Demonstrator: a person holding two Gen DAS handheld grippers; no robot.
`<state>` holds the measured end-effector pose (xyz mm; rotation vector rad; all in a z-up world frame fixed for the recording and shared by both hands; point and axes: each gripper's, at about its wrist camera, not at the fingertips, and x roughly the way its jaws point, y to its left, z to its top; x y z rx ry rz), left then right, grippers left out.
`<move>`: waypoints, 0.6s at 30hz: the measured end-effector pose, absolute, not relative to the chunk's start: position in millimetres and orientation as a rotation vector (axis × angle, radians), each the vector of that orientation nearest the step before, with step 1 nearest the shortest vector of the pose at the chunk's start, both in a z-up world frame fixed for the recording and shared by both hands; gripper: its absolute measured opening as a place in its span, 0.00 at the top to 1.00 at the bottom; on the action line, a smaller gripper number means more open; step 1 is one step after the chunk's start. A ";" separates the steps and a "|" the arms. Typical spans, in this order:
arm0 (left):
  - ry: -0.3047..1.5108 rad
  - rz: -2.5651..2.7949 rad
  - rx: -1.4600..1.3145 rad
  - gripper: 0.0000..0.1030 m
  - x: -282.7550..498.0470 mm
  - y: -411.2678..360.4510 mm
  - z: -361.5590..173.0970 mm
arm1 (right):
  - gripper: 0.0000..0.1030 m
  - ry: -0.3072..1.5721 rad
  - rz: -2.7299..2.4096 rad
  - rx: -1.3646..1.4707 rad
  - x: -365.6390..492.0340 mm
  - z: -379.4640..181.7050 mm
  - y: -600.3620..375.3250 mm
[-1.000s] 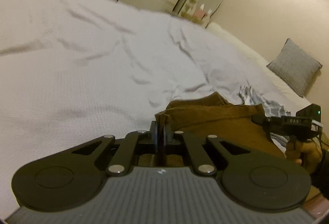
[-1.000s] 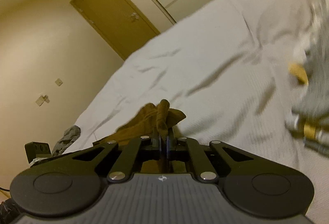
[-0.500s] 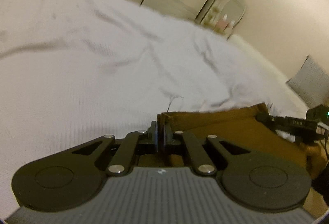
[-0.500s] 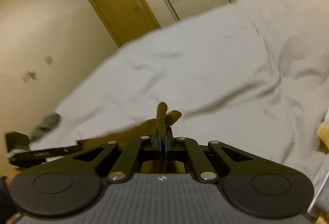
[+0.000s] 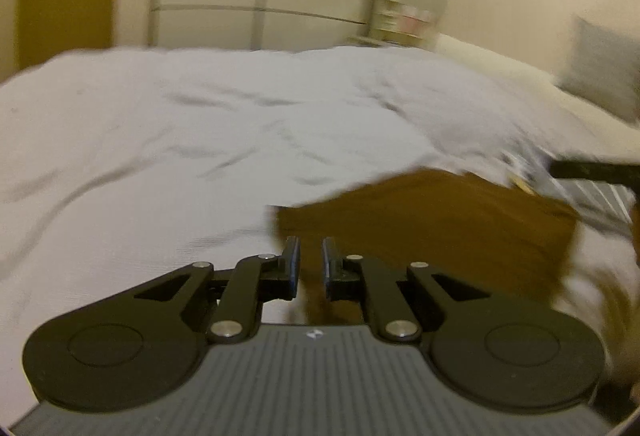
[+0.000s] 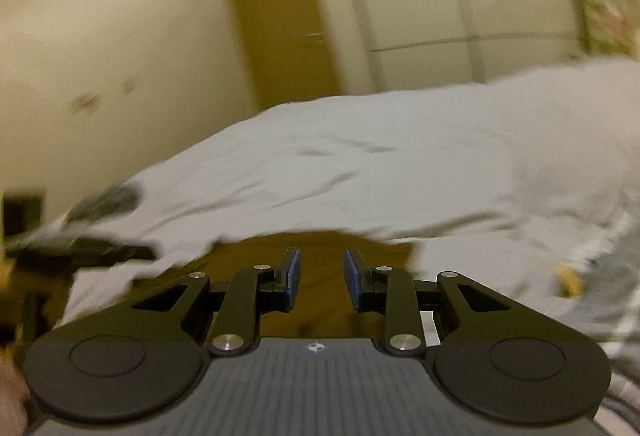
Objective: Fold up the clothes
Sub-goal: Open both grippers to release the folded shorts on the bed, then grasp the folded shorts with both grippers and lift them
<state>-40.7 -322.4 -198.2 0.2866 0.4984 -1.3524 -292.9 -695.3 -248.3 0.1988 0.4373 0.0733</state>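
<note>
With my left tongs (image 5: 308, 264) and right tongs (image 6: 318, 276) both parted and holding nothing, the flat brown cloth garment (image 5: 432, 220) lies on the white-covered bed (image 5: 180, 140), and I judge its loose fold may spring open or wrinkle.

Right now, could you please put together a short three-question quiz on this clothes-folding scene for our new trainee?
1. True or false: the left gripper is clamped on the brown garment.
2. What does the brown garment lie on? A) a wooden table B) a white bedspread C) a tiled floor
3. Fill in: the right gripper has its jaws ____.

Key:
1. False; its jaws stand apart, with nothing between them.
2. B
3. open
</note>
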 end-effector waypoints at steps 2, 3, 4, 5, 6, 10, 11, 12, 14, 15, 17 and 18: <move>0.460 -1.413 0.358 0.87 -68.8 -323.2 -201.3 | 0.74 0.469 0.120 0.160 -291.6 -254.6 -676.9; 0.458 -1.434 0.391 0.87 -78.4 -325.7 -206.6 | 0.74 0.494 0.130 0.164 -287.7 -260.9 -673.8; 0.461 -1.436 0.419 0.87 -83.5 -329.3 -213.0 | 0.74 0.519 0.127 0.196 -282.8 -268.6 -678.1; 0.455 -1.423 0.457 0.85 -85.4 -331.8 -221.3 | 0.74 0.536 0.106 0.241 -280.4 -274.4 -687.4; 0.446 -1.408 0.500 0.83 -86.5 -333.9 -230.3 | 0.76 0.548 0.072 0.288 -279.6 -278.7 -698.9; 0.392 -1.369 0.557 0.81 -87.9 -321.1 -233.7 | 0.74 0.562 -0.053 0.315 -293.7 -275.9 -723.2; 0.357 -1.358 0.580 0.77 -91.4 -315.6 -230.7 | 0.73 0.555 -0.062 0.259 -301.4 -270.7 -717.9; 0.303 -1.346 0.618 0.71 -98.9 -307.9 -229.3 | 0.68 0.547 -0.071 0.181 -310.0 -265.4 -708.9; 0.175 -1.332 0.709 0.65 -119.8 -292.4 -227.7 | 0.54 0.528 -0.085 0.020 -326.7 -256.8 -688.6; 0.103 -1.333 0.758 0.61 -133.0 -285.7 -227.1 | 0.46 0.519 -0.081 -0.084 -333.6 -256.6 -672.9; -0.017 -1.355 0.845 0.56 -157.9 -277.6 -229.6 | 0.44 0.505 -0.057 -0.327 -344.6 -261.6 -637.2; -0.066 -1.366 0.891 0.56 -169.4 -277.3 -234.5 | 0.43 0.505 -0.038 -0.455 -348.1 -268.7 -619.3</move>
